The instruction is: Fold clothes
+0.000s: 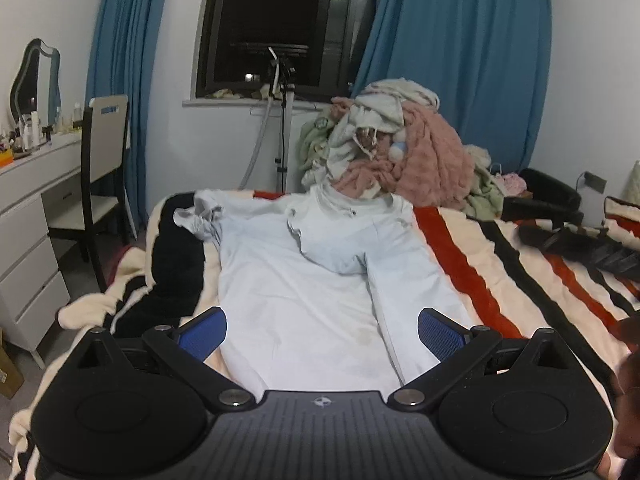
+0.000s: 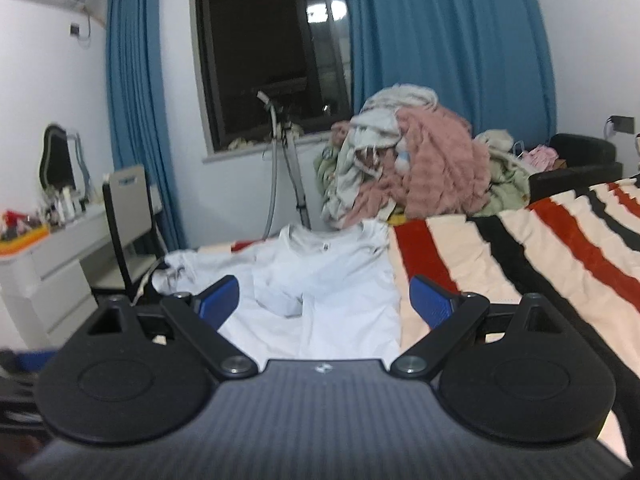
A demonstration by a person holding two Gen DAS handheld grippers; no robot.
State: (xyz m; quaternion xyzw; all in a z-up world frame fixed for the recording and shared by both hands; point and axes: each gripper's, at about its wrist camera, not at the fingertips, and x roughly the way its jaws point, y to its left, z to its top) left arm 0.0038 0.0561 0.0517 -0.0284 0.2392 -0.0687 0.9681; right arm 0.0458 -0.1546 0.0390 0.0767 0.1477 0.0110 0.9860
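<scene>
My left claw (image 1: 322, 334) hangs wide open above the near end of the white shirt (image 1: 296, 296), its blue pads (image 1: 436, 336) spread to either side of the cloth and holding nothing. The shirt lies spread along the striped blanket (image 1: 492, 264) on the bed, collar at the far end. One sleeve is folded in across the chest, the other lies crumpled at the far left on a black stripe. Past the collar rises a heap of clothes (image 1: 404, 152), pink and pale, its foot touching the shirt's neckline.

My right claw (image 2: 324, 302) is open too, nothing between its pads (image 2: 430, 304), raised over the shirt (image 2: 320, 280) near its right edge, where it meets the blanket (image 2: 520, 252). The heap of clothes (image 2: 420, 168) sits beyond, in front of the blue curtains (image 2: 448, 40). At the left stand a white dresser (image 2: 52, 276) and a chair (image 2: 128, 216)
</scene>
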